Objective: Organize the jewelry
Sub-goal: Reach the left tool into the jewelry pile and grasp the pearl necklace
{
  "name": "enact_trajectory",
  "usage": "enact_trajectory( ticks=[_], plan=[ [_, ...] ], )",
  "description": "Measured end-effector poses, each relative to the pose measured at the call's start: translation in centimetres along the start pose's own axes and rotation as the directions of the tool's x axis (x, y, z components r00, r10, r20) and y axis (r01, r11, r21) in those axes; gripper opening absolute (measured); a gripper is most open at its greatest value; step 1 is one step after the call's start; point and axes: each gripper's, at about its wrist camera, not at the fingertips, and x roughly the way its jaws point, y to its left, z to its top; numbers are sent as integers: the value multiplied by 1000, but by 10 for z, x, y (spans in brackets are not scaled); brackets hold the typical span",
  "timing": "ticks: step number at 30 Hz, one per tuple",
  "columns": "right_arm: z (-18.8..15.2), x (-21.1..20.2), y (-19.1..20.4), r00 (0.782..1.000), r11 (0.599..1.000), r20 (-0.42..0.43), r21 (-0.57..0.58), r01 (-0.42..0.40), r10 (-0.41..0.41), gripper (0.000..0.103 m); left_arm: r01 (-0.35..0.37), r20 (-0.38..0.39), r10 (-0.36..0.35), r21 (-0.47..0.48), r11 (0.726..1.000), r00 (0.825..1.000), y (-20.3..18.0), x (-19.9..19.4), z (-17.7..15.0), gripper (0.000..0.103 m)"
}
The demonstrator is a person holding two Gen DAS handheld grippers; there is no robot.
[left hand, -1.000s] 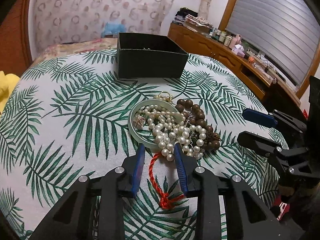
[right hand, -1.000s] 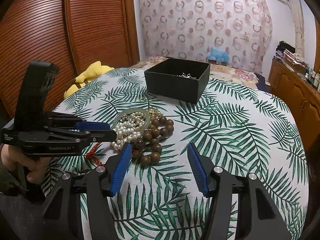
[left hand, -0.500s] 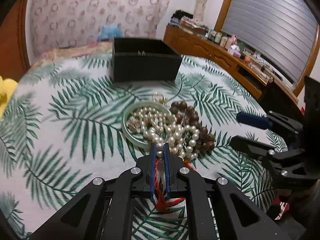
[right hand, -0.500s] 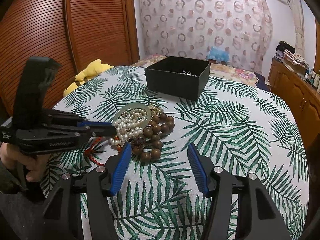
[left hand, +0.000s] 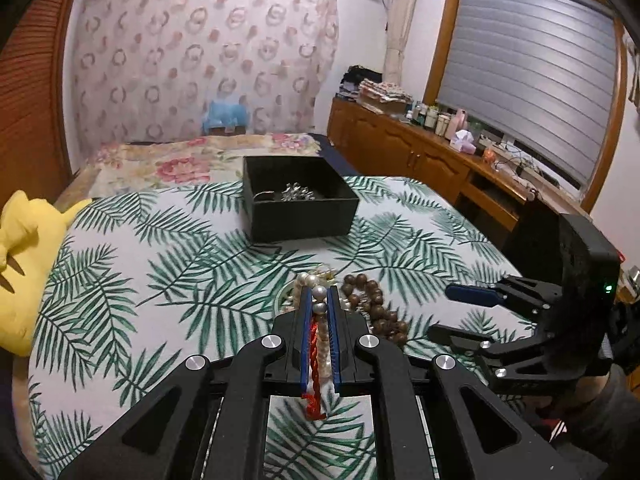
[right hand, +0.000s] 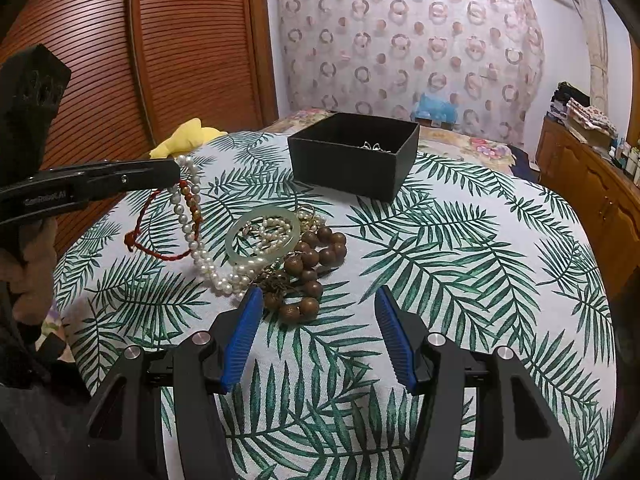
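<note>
Left gripper [left hand: 319, 334]: pinching pearls [right hand: 188, 216] and red cord [right hand: 138, 236], lifted, tail trailing to the pile.
Right gripper [right hand: 316, 334]: spread, idle, near the wooden beads [right hand: 316, 258].
Box [right hand: 354, 156]: far, right of the held strand; left gripper nearer.

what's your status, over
Left claw shut on pearls and red cord, lifting. Right claw open. Strand trails into pile by bangle.

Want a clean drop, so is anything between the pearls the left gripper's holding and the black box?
Nothing visible blocks the way: the left gripper holds the pearl necklace lifted, only bare tablecloth before the open black box. The strand's lower end still trails in the pile.
</note>
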Motion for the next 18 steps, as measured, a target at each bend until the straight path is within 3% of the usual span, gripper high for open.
enact_trajectory(
  ticks=[9, 18],
  plan=[
    [-2, 4, 3, 1000, 1000, -14, -3, -10, 10, 61, -71, -117, 66, -38, 997, 991, 38, 25, -28, 7],
    [2, 14, 27, 997, 996, -41, -53, -68, 66, 61, -92, -124, 84, -61, 994, 989, 52, 20, -38, 7]
  ],
)
